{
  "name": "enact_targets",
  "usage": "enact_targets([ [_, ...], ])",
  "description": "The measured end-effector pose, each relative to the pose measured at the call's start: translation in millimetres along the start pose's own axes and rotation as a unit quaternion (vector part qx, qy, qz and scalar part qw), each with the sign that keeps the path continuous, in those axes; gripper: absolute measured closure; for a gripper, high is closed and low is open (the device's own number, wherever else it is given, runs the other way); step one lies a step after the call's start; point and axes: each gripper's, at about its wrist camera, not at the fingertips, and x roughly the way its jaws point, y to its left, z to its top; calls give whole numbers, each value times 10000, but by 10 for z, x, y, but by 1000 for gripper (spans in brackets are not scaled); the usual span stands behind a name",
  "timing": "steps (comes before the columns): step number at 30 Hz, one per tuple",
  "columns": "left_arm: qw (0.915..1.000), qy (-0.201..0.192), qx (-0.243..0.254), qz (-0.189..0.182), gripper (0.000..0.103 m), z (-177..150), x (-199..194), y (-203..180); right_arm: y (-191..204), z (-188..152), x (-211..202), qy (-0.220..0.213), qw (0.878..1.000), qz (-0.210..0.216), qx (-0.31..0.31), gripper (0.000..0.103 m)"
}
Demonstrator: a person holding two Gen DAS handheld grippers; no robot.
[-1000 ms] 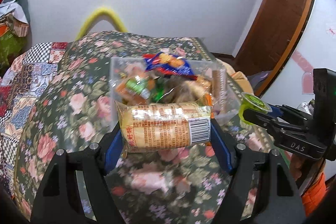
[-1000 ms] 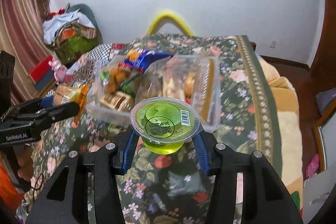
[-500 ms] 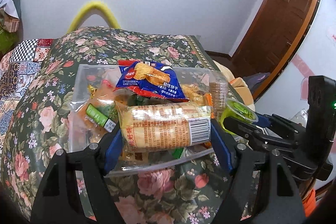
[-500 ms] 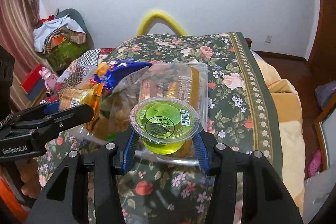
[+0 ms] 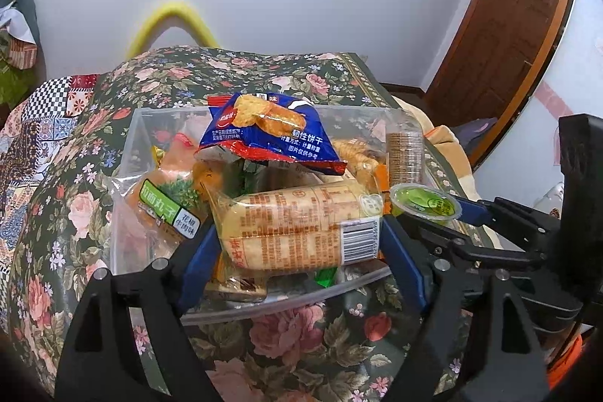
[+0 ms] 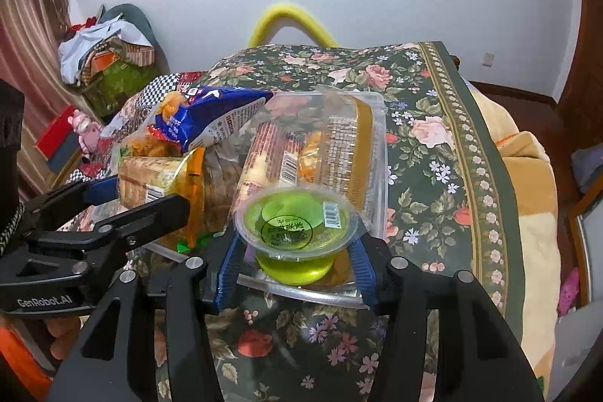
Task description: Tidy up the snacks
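Observation:
My left gripper (image 5: pixel 297 243) is shut on a yellow cracker pack (image 5: pixel 301 225) and holds it over the near part of a clear plastic bin (image 5: pixel 286 304) full of snacks. My right gripper (image 6: pixel 296 251) is shut on a green jelly cup (image 6: pixel 297 225) and holds it over the bin's near right corner (image 6: pixel 339 296). The cup also shows in the left wrist view (image 5: pixel 426 204), and the cracker pack in the right wrist view (image 6: pixel 150 181). A blue biscuit bag (image 5: pixel 267 134) lies on top of the pile.
The bin sits on a floral-covered table (image 5: pixel 68 213). It holds an orange snack bag (image 5: pixel 166 198), a round cracker stack (image 5: pixel 405 157) and more yellow packs (image 6: pixel 312 153). A yellow chair back (image 6: pixel 290 21) and a white wall stand behind. Clutter (image 6: pixel 105 63) lies at the left.
Both grippers have moved forward with their snacks, from in front of the bin to over its near edge. The bin has grown larger in both views.

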Motion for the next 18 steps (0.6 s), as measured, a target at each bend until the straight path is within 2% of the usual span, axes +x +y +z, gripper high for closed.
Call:
enact_targets([
  [6,9998,-167,-43,-16,14,15,-244,22,5,-24,-140,-96,9999,-70,-17,42],
  [10,9993,-370,-99,1,14,43,-528,19,11,-2,-365,-291,9995,-85,28,41],
  [14,9965,-815,41,162,14,33,-989,-52,29,28,-693,-604,9981,-107,71,41],
  [18,9893,-1386,300,339,14,-31,-1574,-184,121,51,-1187,-1058,9943,-71,65,41],
])
